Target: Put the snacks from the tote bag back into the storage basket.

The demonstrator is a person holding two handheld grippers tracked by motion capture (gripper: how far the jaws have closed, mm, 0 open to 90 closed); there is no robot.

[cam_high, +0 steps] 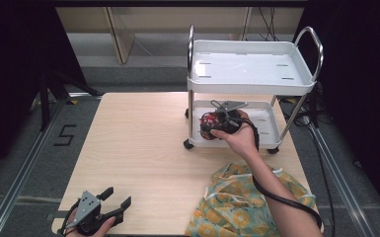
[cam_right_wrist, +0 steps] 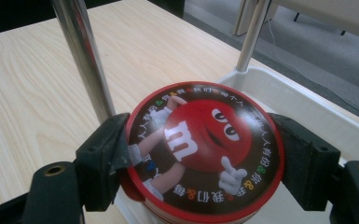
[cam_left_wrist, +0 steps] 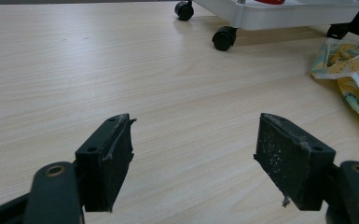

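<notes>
Chrome cart post [cam_right_wrist: 81,60] beside tin [cam_right_wrist: 205,151], cloth [cam_high: 249,205] near

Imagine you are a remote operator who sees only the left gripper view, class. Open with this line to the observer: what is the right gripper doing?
Observer: The right gripper is shut on a round red tin with a cartoon candy figure on its lid.
Operator: Where is it holding it?
Observer: At the near left corner of the cart's lower tray, beside a chrome post. I cannot tell whether it rests there.
Operator: And where is my own gripper?
Observer: The left gripper is at the near left corner of the table, well away from the cart.
</notes>
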